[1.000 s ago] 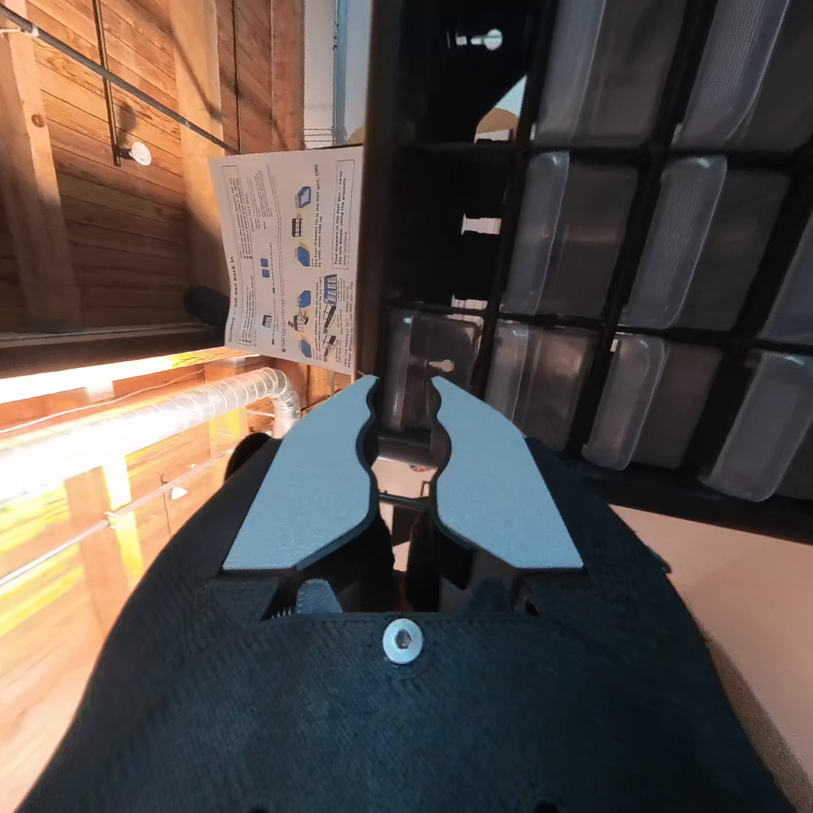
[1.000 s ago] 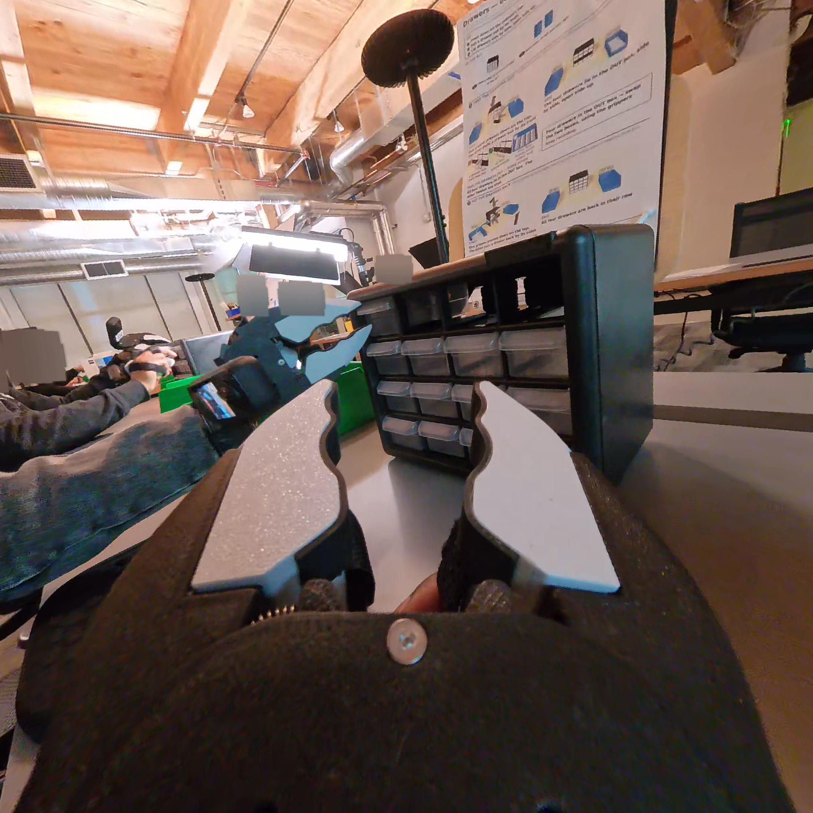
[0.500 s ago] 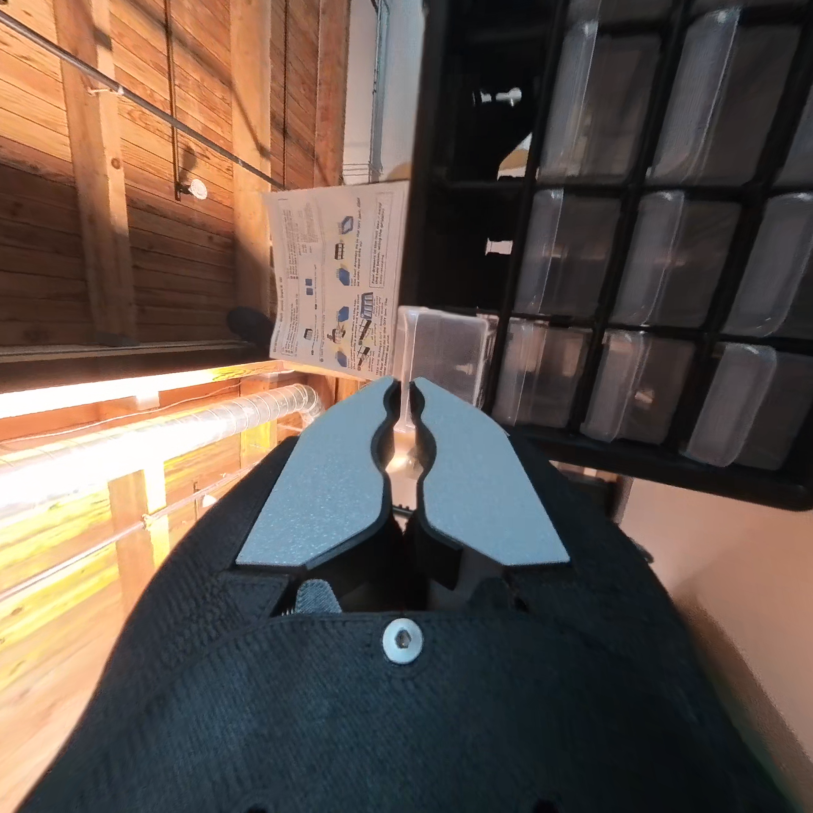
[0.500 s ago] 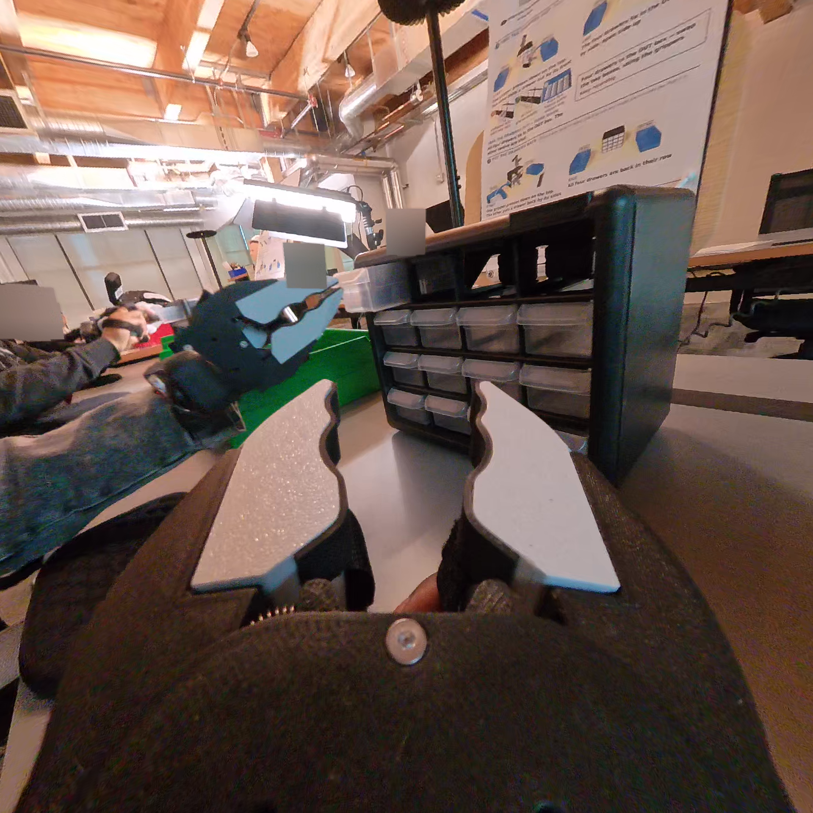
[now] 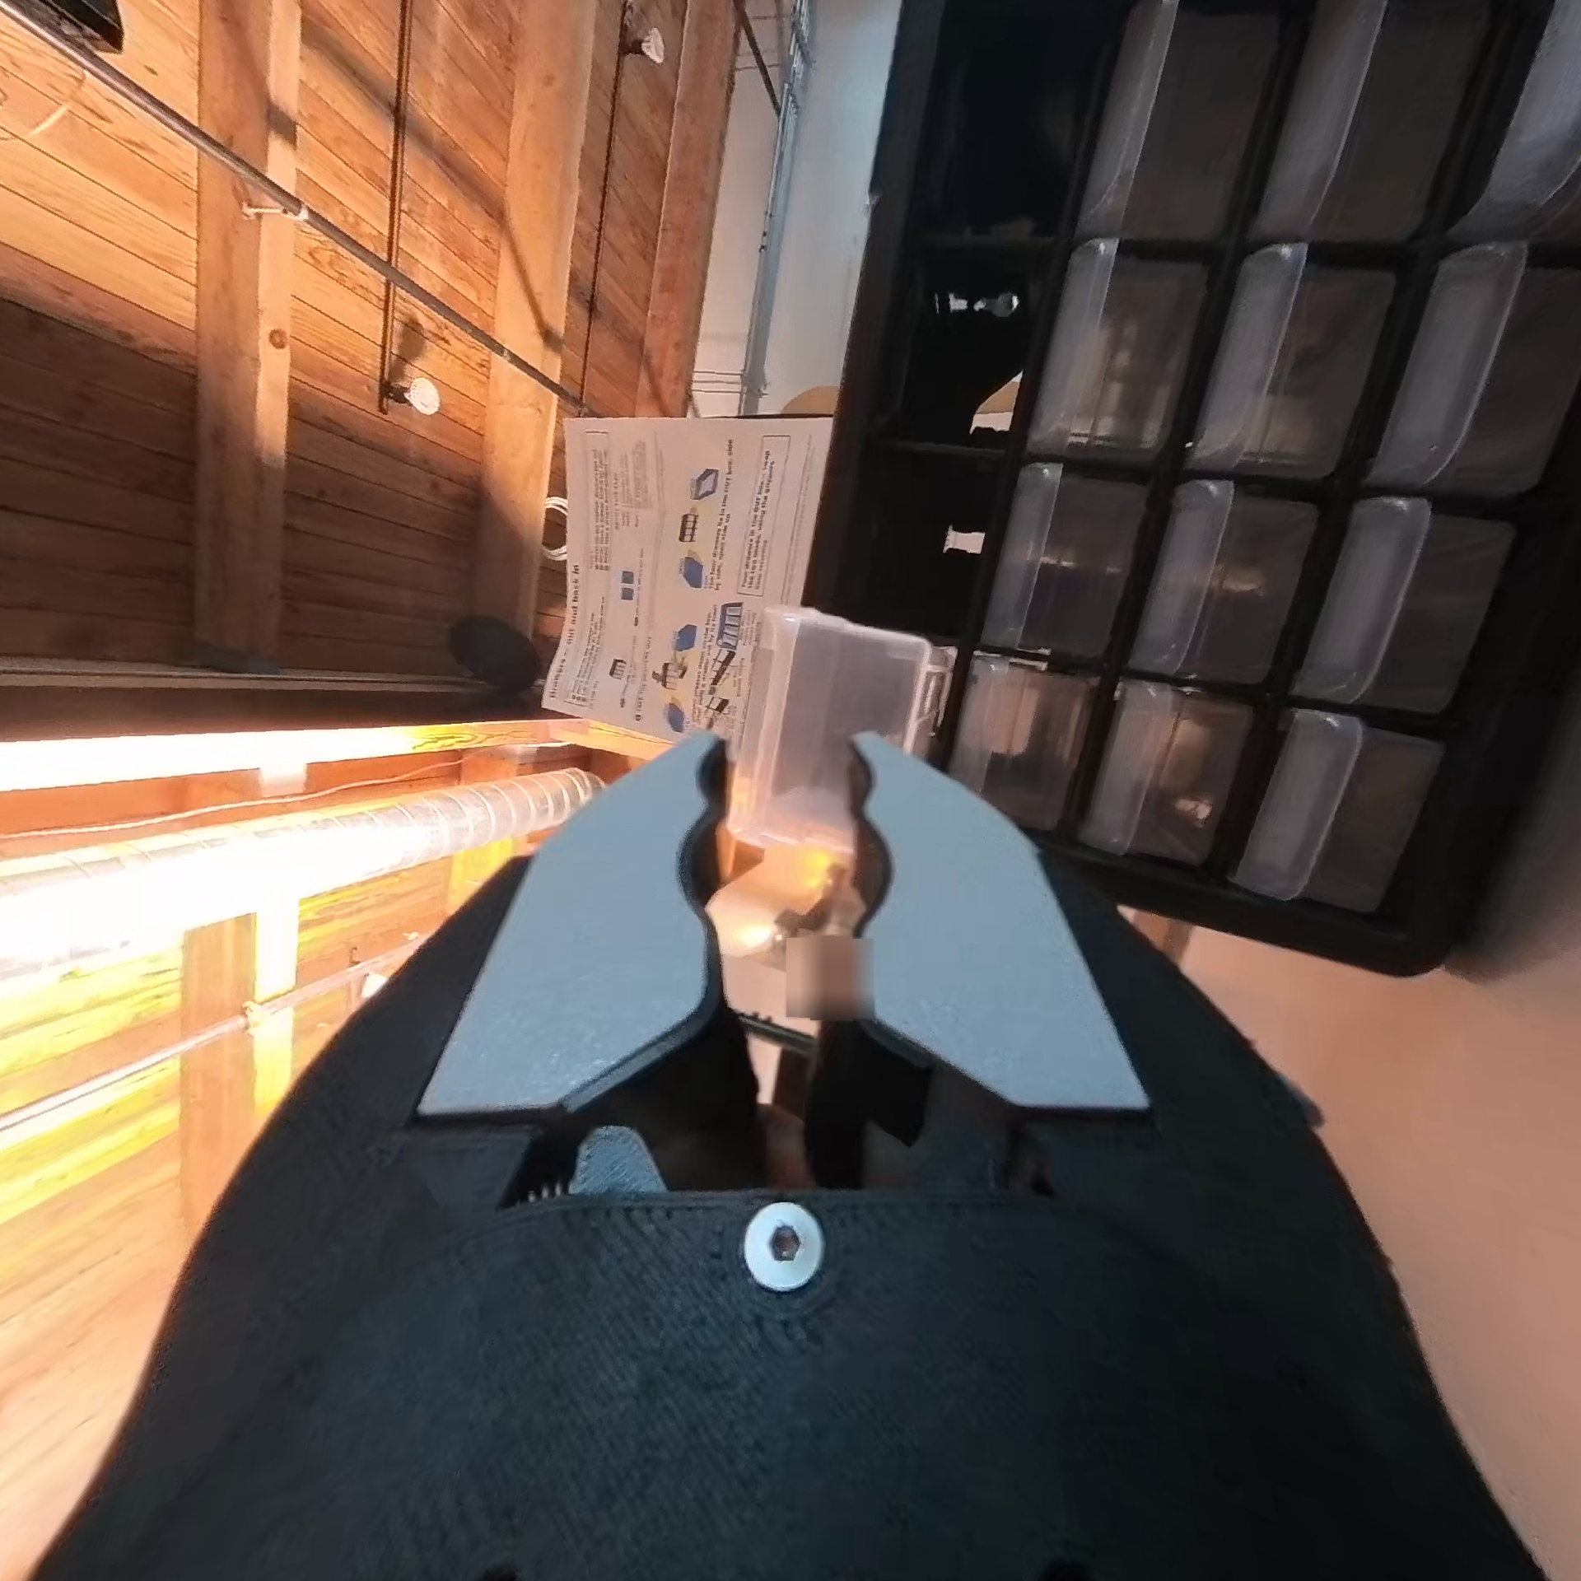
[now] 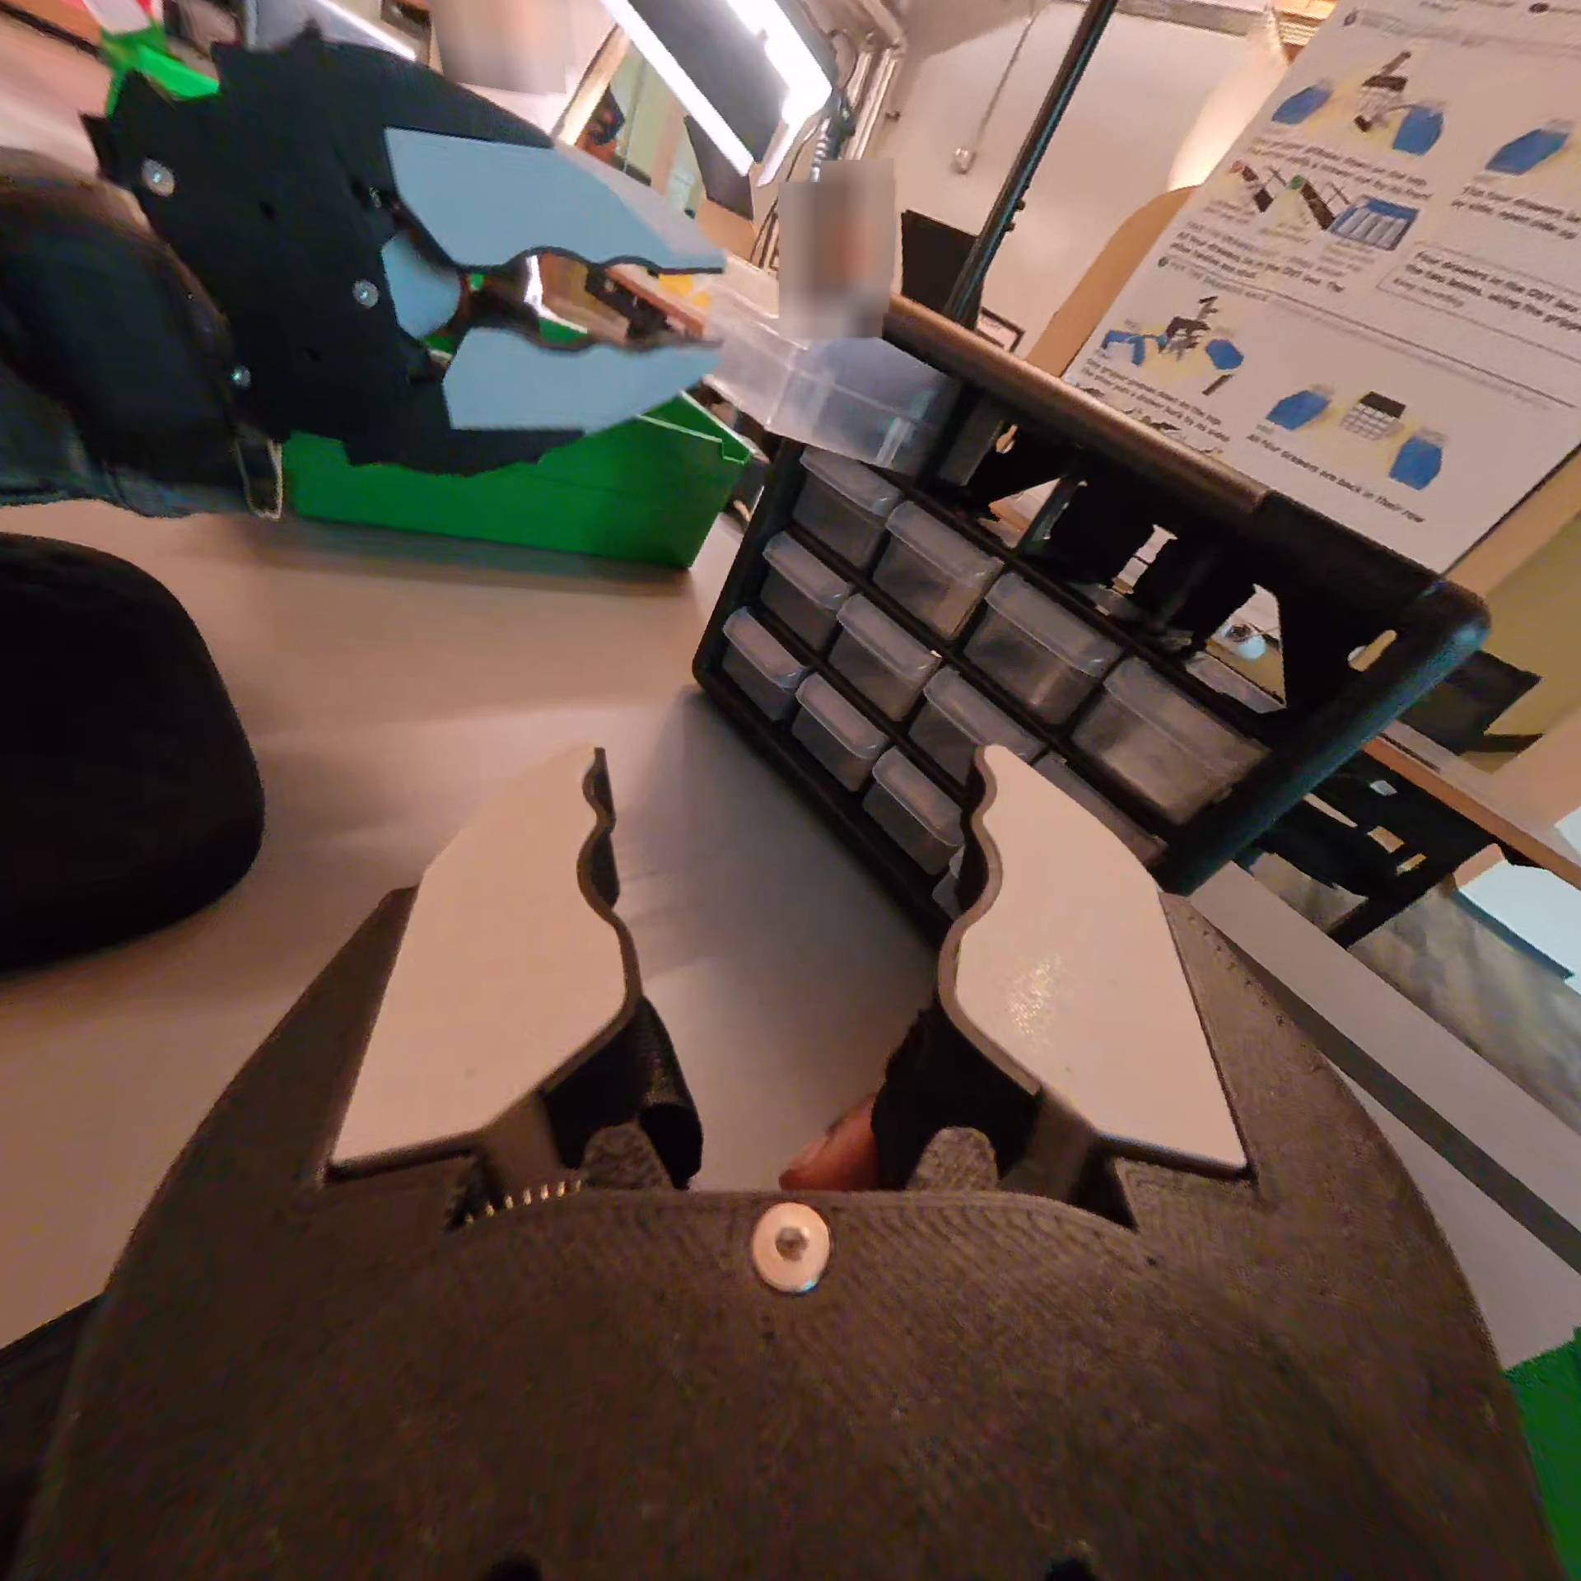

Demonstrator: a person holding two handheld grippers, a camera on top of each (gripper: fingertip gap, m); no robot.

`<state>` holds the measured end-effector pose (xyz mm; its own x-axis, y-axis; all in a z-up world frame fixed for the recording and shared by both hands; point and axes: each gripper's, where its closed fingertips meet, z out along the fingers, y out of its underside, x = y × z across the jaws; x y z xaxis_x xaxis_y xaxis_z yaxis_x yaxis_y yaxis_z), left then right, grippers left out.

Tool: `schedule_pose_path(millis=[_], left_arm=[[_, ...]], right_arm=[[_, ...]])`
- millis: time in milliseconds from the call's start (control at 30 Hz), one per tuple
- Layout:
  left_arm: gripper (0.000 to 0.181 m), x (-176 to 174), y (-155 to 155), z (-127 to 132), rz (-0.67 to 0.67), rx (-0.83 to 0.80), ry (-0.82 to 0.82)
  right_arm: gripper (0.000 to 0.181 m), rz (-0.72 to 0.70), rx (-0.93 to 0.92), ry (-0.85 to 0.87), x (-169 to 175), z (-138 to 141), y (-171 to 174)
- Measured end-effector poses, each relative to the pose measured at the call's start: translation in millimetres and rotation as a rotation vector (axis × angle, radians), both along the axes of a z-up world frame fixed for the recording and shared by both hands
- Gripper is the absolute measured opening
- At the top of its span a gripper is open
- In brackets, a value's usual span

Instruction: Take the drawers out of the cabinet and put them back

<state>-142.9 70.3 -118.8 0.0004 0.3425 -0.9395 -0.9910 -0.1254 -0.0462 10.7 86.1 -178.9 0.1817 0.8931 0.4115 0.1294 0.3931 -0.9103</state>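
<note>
Left hand-held gripper [image 5: 787, 761] pinched a clear drawer [image 5: 834, 693], clearing the cabinet [image 6: 1069, 650]; right hand-held gripper [image 6: 791, 791] waited spread, empty.

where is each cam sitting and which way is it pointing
Left wrist view: on the left gripper, rolled sideways, facing the black cabinet; its own fingers grip a clear drawer.
Right wrist view: on the right gripper, low over the grey table, facing the cabinet; its open fingers and a fingertip show.
Shared: the cabinet, the drawer, the instruction poster; the right view also shows the left gripper.
</note>
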Motion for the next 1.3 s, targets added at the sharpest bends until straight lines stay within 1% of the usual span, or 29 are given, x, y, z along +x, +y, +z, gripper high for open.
schedule_pose_path(millis=[100, 233, 300, 367, 400, 433, 533, 633, 700, 767, 833, 933, 1067, 1200, 1300], left_arm=[[0.067, -0.7, 1.6, -5.5, 0.001, -0.023, -0.043], [0.063, -20.3, 20.8, -3.7, 0.128, -0.088, -0.04], [0.061, -24.3, 29.8, 0.3, 0.148, -0.112, -0.004], [0.059, -23.0, 35.0, 3.8, 0.157, -0.128, 0.065], [0.051, -21.7, 36.3, 2.6, 0.162, -0.147, 0.095], [0.051, -19.7, 36.0, 1.8, 0.161, -0.151, 0.103], [0.049, -12.8, 25.6, -1.1, 0.148, -0.139, 0.098], [0.048, -7.3, 7.0, -3.3, 0.123, -0.137, 0.077], [0.048, -2.5, -6.4, -5.7, 0.111, -0.144, 0.091], [0.047, -4.7, -14.8, -8.7, 0.118, -0.169, 0.06], [0.047, -2.1, -20.5, -7.7, 0.093, -0.172, 0.038], [0.046, 5.0, -21.9, -4.1, 0.066, -0.201, 0.025], [0.046, 5.9, -18.9, 11.5, 0.017, -0.33, -0.124], [0.045, 5.5, -17.7, 10.6, 0.049, -0.454, -0.14], [0.045, 6.9, -17.0, 8.3, 0.097, -0.474, -0.105]], right_arm=[[0.074, 0.0, -0.04, 0.04, 4.6, 3.6, 3.2], [0.074, 0.005, -0.07, 0.037, 4.1, 0.9, 3.8], [0.073, 0.003, -0.062, 0.036, 4.9, 0.3, 3.3], [0.073, 0.001, -0.063, 0.042, 6.2, 0.3, 3.8], [0.073, 0.0, -0.067, 0.046, 6.8, 0.7, 4.5], [0.073, -0.002, -0.072, 0.049, 7.4, 0.9, 5.4], [0.073, 0.0, -0.086, 0.054, 8.5, 0.8, 6.7], [0.071, 0.003, -0.079, 0.053, 8.5, 0.5, 5.6], [0.071, 0.004, -0.071, 0.045, 7.5, -0.6, 4.6], [0.071, 0.006, -0.065, 0.038, 6.6, -1.8, 3.9], [0.071, 0.007, -0.059, 0.031, 6.0, -2.9, 3.3], [0.071, 0.002, -0.043, 0.019, 5.3, -4.8, 3.1], [0.071, -0.001, -0.034, 0.007, 3.7, -6.5, 3.4], [0.07, -0.001, -0.034, 0.021, 5.1, -4.4, 3.5], [0.07, 0.001, -0.039, 0.019, 4.8, -5.0, 3.4]])
